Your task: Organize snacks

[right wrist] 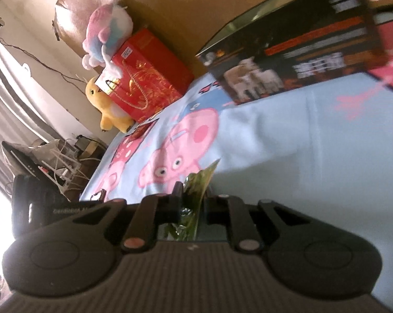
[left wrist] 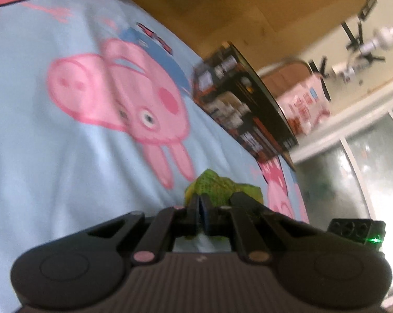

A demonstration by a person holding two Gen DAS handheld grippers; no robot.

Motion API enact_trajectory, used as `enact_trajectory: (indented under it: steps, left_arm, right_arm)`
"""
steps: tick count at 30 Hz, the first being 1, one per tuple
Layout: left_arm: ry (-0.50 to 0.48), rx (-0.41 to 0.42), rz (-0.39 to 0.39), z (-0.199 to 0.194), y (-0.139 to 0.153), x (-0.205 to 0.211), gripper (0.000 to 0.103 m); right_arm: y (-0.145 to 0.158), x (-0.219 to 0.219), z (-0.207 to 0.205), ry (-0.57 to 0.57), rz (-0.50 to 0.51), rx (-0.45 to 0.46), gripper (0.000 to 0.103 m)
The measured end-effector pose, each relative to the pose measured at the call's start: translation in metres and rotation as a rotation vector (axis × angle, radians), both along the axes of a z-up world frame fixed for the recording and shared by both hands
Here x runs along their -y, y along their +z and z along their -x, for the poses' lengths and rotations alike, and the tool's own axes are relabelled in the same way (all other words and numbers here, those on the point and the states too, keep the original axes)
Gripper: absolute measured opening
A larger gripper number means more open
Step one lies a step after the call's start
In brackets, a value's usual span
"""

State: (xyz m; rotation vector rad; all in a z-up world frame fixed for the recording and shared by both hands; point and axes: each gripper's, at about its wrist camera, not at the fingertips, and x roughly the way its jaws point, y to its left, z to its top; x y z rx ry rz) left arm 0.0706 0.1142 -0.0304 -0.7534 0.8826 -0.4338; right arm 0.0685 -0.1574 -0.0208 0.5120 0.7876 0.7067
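Jaws of the left gripper (left wrist: 214,203) pinched on a crumpled green snack packet (left wrist: 220,186), held above the blue pig-print blanket (left wrist: 53,156) on the bed, toward the near edge. Jaws of the right gripper (right wrist: 194,195) likewise drawn in tight on a green snack wrapper (right wrist: 200,182), thin edge upward, poking out past the fingertips and also held over the blanket (right wrist: 287,143). Cannot tell whether the two views show one packet or two. Along the far edge of the bed, against the brown headboard (left wrist: 222,5), a black printed box (left wrist: 238,104) lying on the blanket, seen again in the right wrist view (right wrist: 301,52). At the far corner in the right wrist view, a red gift box with gold pattern (right wrist: 149,78), a pink-and-blue plush toy (right wrist: 107,26) resting on top of it, a yellow plush toy (right wrist: 105,104) just beside it. Beyond the black box in the left wrist view, a pink-and-white carton (left wrist: 308,104). Both views blurred and tilted.
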Motion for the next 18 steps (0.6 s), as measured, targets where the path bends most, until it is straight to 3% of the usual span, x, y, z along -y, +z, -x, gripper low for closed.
enact_trajectory:
  steps: [7,18]
  left_arm:
    - [-0.116,0.006,-0.038,-0.004,0.004,0.046,0.005]
    - [-0.202,0.038,-0.146,-0.011,0.015,0.100,0.005]
  right_arm:
    - [0.004,0.035,0.029,-0.076,0.054,0.055,0.017]
    - [-0.005,0.078,0.043,-0.143,0.014,0.065,0.020]
